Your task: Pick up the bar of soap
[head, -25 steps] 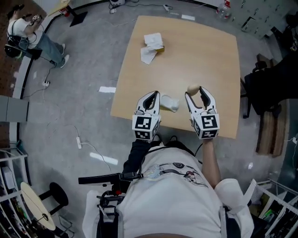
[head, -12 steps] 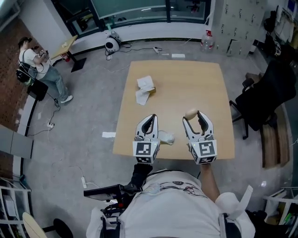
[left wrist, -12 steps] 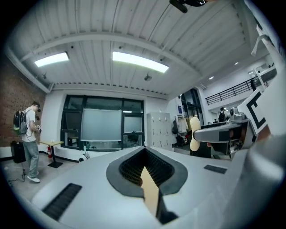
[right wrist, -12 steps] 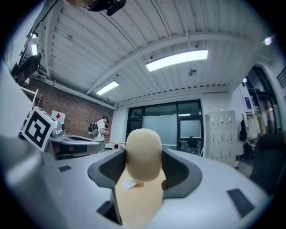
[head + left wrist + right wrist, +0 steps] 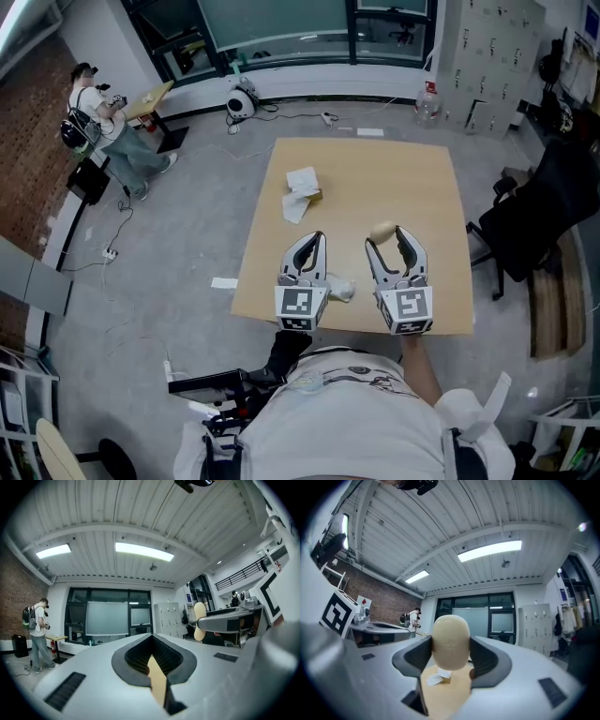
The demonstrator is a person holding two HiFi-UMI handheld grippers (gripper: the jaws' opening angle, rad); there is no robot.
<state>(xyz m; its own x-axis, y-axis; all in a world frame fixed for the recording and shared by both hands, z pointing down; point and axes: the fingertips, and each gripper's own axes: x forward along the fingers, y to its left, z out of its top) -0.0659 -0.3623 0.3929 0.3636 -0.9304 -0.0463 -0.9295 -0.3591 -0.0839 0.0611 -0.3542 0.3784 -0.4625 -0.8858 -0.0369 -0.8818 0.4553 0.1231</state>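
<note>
Above the near edge of a pale square wooden table (image 5: 412, 178), the right tool (image 5: 386, 242) pinches a cream oval bar of soap (image 5: 450, 641) between its dark pads, held off the table top. Alongside, the left tool (image 5: 312, 242) is pressed together, holding nothing. A crumpled white tissue (image 5: 340, 290) lies just beside it.

Cream bar of soap (image 5: 450, 641), tan table (image 5: 412, 187), white paper (image 5: 302, 181), perhaps tissue

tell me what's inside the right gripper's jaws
The cream bar of soap, clamped by the right gripper. Its pinched sides are covered by the jaws; nothing else shows between them.
</note>
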